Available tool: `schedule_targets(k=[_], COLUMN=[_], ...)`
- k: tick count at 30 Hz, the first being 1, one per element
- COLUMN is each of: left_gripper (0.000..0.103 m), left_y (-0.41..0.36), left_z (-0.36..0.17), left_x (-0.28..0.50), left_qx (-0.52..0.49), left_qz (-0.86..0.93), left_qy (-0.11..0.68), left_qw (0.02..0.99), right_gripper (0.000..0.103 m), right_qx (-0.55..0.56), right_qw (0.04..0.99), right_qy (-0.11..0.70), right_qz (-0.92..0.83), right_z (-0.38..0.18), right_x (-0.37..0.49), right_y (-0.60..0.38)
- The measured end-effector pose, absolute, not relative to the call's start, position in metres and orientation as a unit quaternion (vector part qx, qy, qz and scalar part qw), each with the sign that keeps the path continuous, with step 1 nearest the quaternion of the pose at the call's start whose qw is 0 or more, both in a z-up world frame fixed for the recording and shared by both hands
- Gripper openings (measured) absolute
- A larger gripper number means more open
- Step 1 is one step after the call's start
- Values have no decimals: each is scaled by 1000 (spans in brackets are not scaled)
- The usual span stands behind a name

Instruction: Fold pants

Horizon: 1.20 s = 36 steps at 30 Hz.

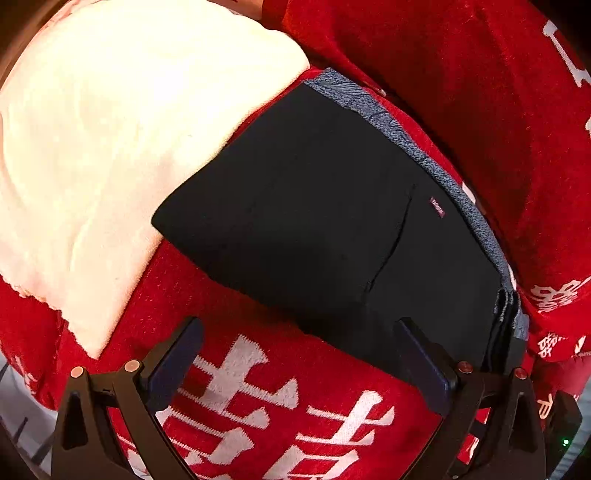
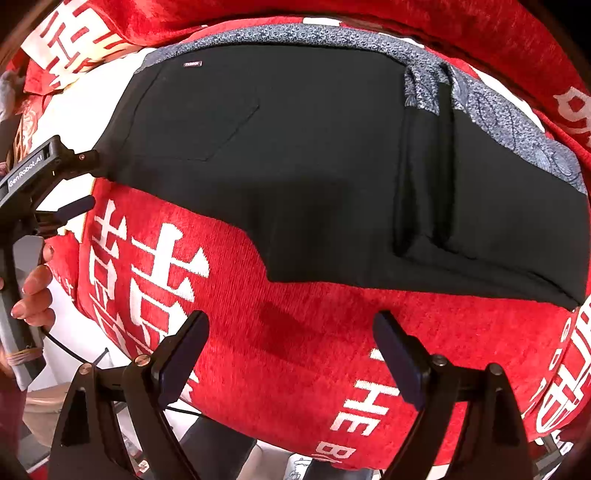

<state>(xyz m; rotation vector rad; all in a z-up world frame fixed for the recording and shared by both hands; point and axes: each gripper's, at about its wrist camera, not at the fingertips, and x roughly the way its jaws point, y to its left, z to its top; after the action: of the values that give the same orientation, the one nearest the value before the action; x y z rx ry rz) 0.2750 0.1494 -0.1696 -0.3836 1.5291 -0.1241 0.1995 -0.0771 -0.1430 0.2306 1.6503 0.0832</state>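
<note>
Black pants (image 1: 325,206) with a grey patterned waistband (image 1: 436,162) lie flat on a red blanket with white characters (image 1: 258,398). In the right wrist view the pants (image 2: 295,155) spread across the middle, waistband (image 2: 295,35) at the far edge, a back pocket on the left. My left gripper (image 1: 299,354) is open and empty, its right finger over the pants' near edge; it also shows in the right wrist view (image 2: 79,181), at the pants' left edge. My right gripper (image 2: 291,350) is open and empty, hovering over the blanket just short of the pants.
A cream-white towel (image 1: 110,155) lies left of the pants, partly under them. The red blanket (image 2: 295,350) is bunched in folds behind the waistband (image 1: 480,110). A hand (image 2: 33,295) holds the left gripper's handle at the left edge. The blanket's front edge drops off below.
</note>
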Motion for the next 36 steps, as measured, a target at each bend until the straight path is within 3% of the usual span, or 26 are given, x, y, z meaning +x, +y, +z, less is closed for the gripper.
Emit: schedule_targets(k=[25, 32, 34, 36], left_gripper=[103, 103, 99, 87], left_y=[176, 168, 167, 163], left_z=[-165, -174, -180, -175], left_x=[275, 285, 291, 294], left_qx=[-355, -347, -338, -305], left_qz=[-159, -152, -133, -110], left_qy=[594, 595, 603, 614], left_qw=[704, 708, 710, 720], right_gripper=[92, 92, 92, 92], right_qx=[127, 125, 126, 122], right_qw=[673, 681, 687, 695], right_qy=[728, 721, 713, 705], right_qz=[31, 39, 52, 66], right_z=[-153, -151, -146, -139], right_x=[196, 203, 210, 219], right_y=[-76, -70, -67, -65])
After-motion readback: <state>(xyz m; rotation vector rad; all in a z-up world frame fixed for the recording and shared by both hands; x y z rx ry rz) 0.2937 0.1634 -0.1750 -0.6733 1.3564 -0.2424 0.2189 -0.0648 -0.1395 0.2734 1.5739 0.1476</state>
